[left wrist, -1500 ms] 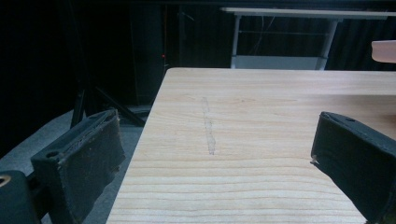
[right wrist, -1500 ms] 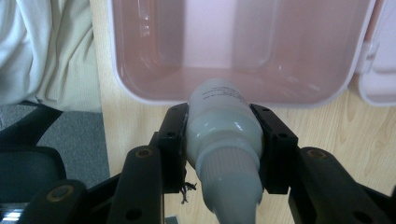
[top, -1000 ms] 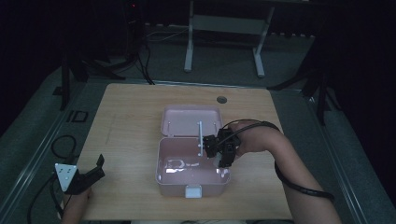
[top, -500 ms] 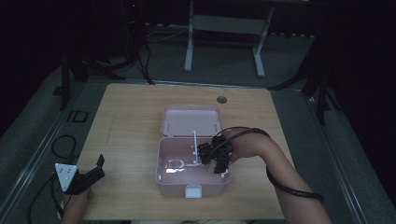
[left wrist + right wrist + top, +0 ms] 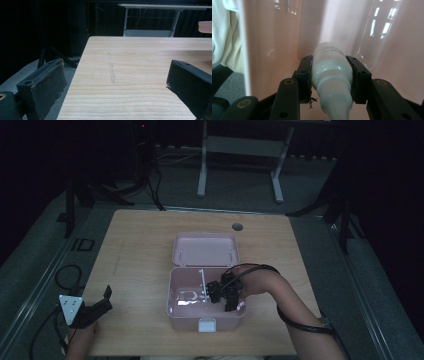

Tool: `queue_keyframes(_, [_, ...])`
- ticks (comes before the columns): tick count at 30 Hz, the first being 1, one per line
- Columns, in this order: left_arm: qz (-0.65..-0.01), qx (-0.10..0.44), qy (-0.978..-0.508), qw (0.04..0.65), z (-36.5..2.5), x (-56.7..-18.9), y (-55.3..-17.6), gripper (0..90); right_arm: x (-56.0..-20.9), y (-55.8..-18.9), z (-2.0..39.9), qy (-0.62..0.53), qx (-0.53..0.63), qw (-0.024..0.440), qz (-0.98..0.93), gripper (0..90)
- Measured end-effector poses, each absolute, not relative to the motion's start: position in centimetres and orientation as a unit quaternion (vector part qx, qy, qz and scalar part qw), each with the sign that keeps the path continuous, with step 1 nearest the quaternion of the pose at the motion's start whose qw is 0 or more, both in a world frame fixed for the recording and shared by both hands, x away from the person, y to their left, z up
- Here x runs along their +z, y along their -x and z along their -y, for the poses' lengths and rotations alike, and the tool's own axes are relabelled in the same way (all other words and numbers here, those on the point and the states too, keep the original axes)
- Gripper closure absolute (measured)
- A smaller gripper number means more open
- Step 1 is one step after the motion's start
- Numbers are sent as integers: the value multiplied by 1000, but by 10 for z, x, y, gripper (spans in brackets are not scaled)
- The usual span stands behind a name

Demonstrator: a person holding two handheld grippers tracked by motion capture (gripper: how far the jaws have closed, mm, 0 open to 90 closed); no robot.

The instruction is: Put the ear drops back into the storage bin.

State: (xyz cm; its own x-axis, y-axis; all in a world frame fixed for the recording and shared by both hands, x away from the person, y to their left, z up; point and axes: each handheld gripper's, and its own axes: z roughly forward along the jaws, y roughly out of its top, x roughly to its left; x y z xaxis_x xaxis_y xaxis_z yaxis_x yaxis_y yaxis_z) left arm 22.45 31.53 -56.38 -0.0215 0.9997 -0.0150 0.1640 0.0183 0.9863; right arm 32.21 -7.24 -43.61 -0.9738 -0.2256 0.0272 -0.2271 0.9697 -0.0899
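A white plastic bottle (image 5: 329, 56) with a ribbed cap facing the camera sits between the jaws of my right gripper (image 5: 331, 75), which is shut on it. Behind the bottle are the glossy pink inner walls of the box (image 5: 387, 50). In the high view the right gripper (image 5: 216, 293) is down inside the open pink box (image 5: 172, 312), with a slim pale shape (image 5: 202, 282) at its tip. My left gripper (image 5: 102, 301) rests at the table's near left corner, and its jaws stand open. In the left gripper view, the left gripper (image 5: 115, 75) has only bare wood between the jaws.
The box's lid (image 5: 205, 250) lies folded back flat on the wooden table (image 5: 135, 250). A white latch (image 5: 206, 324) is on the box's front wall. A round hole (image 5: 237, 226) is near the table's far edge. A cable (image 5: 67, 275) hangs off the left side.
My right gripper has come down into the pink box with the bottle, shifting slightly toward the near side. The left gripper has not moved.
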Motion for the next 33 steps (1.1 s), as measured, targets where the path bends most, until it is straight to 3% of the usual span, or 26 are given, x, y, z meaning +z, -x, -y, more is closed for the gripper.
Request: queue_keyframes(33, [-547, 458, -533, 456, -315, -564, -225, 24, -483, -327, 70, -122, 93, 18, 988, 592])
